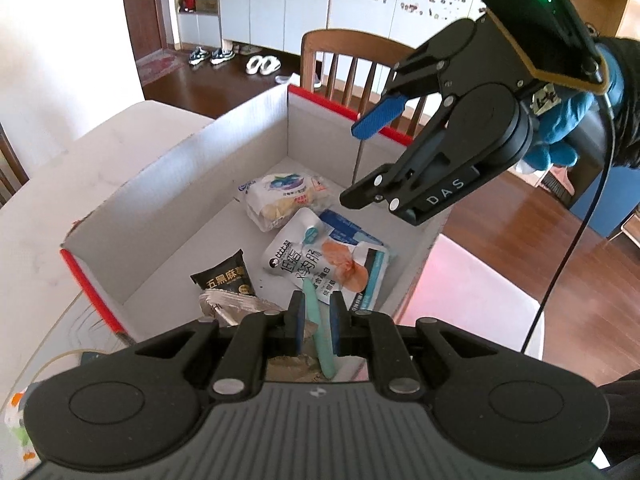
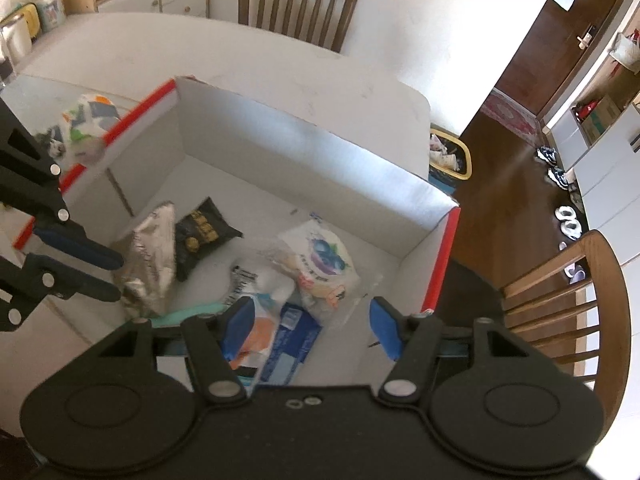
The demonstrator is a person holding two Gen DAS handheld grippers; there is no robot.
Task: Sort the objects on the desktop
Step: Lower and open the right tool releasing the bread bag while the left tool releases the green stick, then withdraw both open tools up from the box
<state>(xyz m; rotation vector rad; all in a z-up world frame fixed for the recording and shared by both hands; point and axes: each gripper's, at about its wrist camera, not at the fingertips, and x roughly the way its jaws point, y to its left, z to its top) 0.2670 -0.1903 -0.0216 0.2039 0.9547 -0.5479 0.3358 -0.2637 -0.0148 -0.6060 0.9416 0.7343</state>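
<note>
A white cardboard box (image 1: 192, 184) with red edges holds several snack packets. My left gripper (image 1: 317, 322) hovers over the box's near side; a slim teal tool (image 1: 316, 320) stands between its pads, which are close to it but apart, and its tip points into the box. In the right wrist view the left gripper (image 2: 114, 276) shows at left with a small gap, and the teal tool (image 2: 188, 314) lies low in the box. My right gripper (image 2: 312, 326) is open and empty above the box; it also shows in the left wrist view (image 1: 360, 160).
In the box lie a black packet (image 1: 226, 280), a silver foil packet (image 2: 150, 268), a blueberry bun bag (image 2: 320, 268), a white pouch (image 1: 300, 256) and a blue pack (image 2: 290, 344). A patterned bag (image 2: 88, 120) lies outside. Wooden chairs (image 2: 300, 4) stand around the white table (image 2: 280, 80).
</note>
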